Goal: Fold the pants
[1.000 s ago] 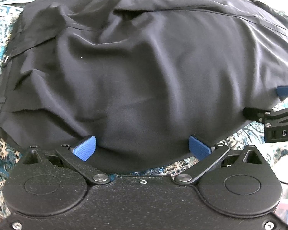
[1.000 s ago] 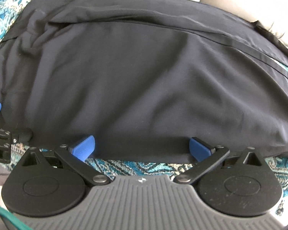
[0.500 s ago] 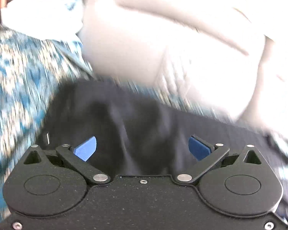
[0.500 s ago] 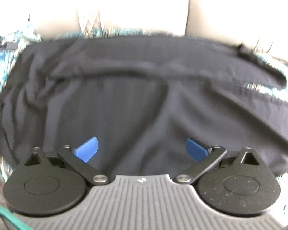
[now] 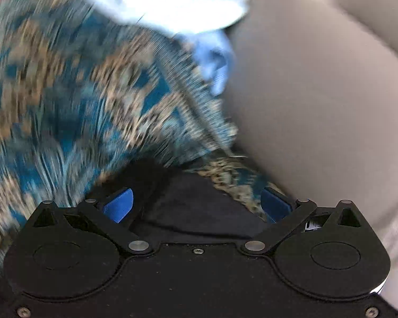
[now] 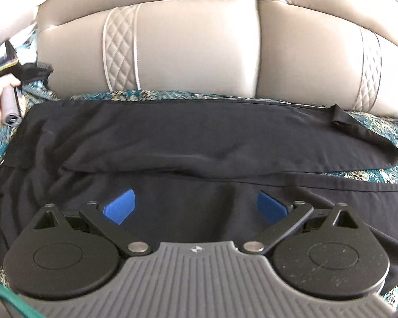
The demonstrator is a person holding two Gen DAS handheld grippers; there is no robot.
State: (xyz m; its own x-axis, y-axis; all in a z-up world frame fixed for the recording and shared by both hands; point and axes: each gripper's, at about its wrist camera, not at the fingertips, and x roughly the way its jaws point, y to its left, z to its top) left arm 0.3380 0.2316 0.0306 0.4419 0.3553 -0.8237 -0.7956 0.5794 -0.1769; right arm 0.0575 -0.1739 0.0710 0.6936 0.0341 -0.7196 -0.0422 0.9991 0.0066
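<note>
The black pants [image 6: 199, 137] lie spread across a patterned teal cover, folded over lengthwise, with an upper layer edge running left to right. My right gripper [image 6: 196, 205] is open above the near part of the pants, blue fingertips [image 6: 119, 205] wide apart, nothing held. My left gripper [image 5: 196, 205] is open too, with a corner of the black pants [image 5: 193, 206] lying between its blue fingertips [image 5: 119, 204], not pinched. The left wrist view is blurred by motion. The left gripper's body and the hand holding it [image 6: 10, 92] show at the far left of the right wrist view.
A beige leather sofa back [image 6: 199, 45] rises right behind the pants. The teal patterned cover [image 5: 66, 92] fills the left of the left wrist view. A white and pale blue cloth [image 5: 172, 5] lies at its far end. A green strap [image 6: 2, 296] crosses the lower left.
Both grippers have lifted and swung away from the near edge of the pants. The left one has turned left toward the pants' end; the pants now show a folded upper layer.
</note>
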